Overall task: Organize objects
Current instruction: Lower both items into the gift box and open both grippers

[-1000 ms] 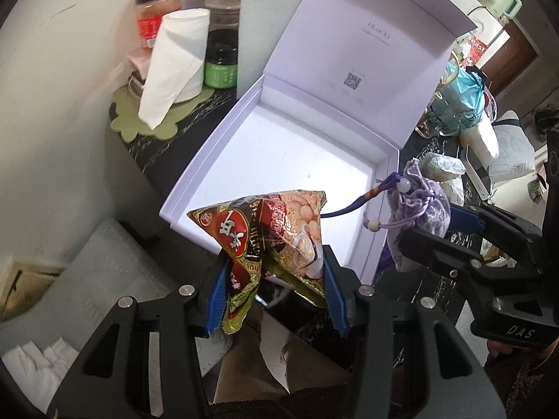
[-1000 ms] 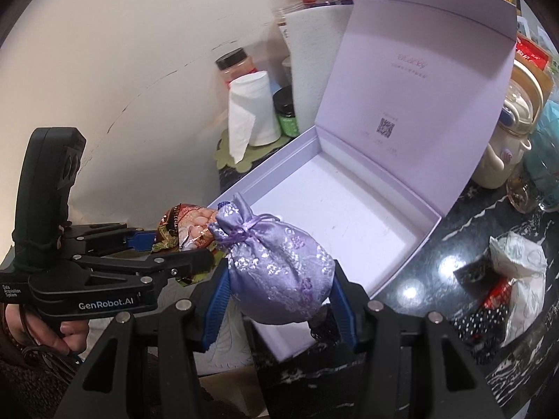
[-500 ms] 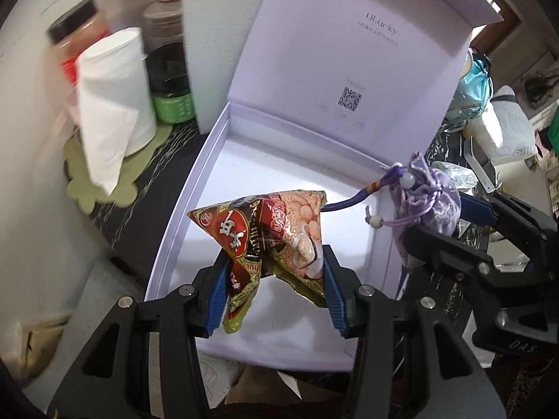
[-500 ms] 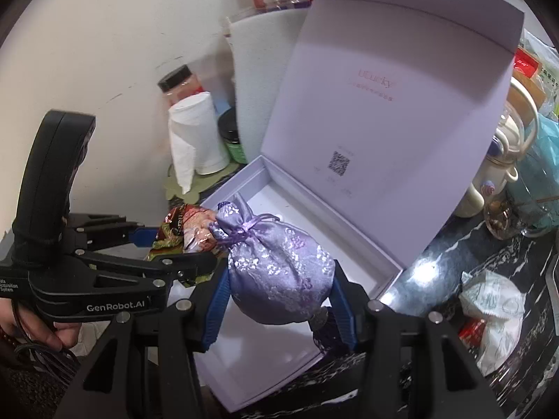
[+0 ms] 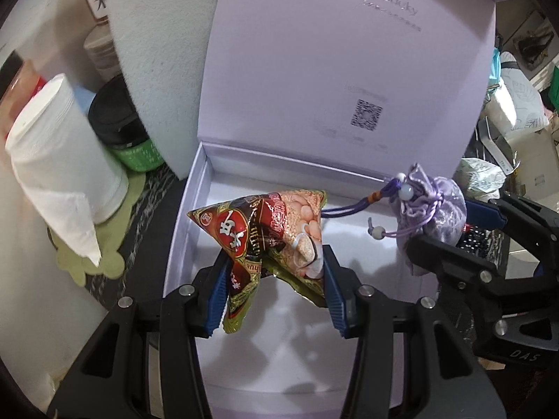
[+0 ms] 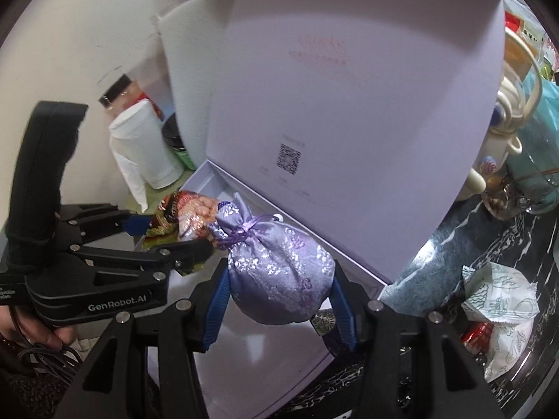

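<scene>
My left gripper [image 5: 276,279] is shut on a red and gold snack packet [image 5: 265,230] and holds it above the inside of an open lilac box [image 5: 181,230]. My right gripper [image 6: 279,300] is shut on a purple drawstring pouch [image 6: 279,272], held over the box's right side [image 6: 353,265]. The pouch also shows in the left wrist view [image 5: 433,209], to the right of the packet, cord and beads hanging. The left gripper and packet [image 6: 185,216] show in the right wrist view. The box lid [image 5: 342,70] stands upright behind.
A paper roll [image 5: 59,146] on a green mat and dark-lidded jars [image 5: 118,122] stand left of the box against the wall. A white foam panel [image 5: 157,52] leans behind. Wrapped snacks [image 6: 499,303], a teapot [image 6: 499,132] and a teal bag sit to the right on the black marble counter [image 6: 471,237].
Both grippers have moved forward over the box with their loads; the box and its lid fill more of both views. The grips have not changed.
</scene>
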Demonstrator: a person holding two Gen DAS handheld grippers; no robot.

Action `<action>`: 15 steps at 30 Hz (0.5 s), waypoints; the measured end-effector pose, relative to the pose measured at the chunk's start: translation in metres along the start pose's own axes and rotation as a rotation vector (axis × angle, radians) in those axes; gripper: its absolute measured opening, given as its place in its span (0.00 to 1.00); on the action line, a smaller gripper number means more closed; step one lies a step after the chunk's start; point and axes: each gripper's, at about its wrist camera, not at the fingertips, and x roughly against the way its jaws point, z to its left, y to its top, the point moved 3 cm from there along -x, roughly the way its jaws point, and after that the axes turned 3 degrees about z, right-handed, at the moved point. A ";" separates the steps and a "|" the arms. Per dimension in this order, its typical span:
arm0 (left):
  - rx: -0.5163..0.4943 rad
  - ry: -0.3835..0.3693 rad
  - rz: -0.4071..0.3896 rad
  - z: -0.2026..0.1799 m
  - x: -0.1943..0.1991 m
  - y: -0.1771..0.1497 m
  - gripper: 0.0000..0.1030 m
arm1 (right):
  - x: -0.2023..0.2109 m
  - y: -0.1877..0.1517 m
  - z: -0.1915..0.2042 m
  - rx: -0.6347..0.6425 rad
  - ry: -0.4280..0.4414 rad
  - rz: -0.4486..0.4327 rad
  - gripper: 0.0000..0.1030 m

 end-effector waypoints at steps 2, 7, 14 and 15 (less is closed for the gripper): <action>-0.028 0.020 -0.003 0.000 -0.004 0.006 0.45 | -0.005 0.002 0.001 -0.010 0.010 0.003 0.53; -0.070 0.031 0.006 -0.003 -0.017 0.016 0.45 | -0.021 0.000 -0.001 -0.030 0.008 0.038 0.53; -0.077 0.043 0.049 -0.004 -0.038 0.030 0.45 | -0.039 0.000 -0.007 -0.069 0.020 0.100 0.53; -0.073 0.037 0.052 -0.004 -0.040 0.031 0.45 | -0.042 -0.001 -0.008 -0.077 0.018 0.115 0.53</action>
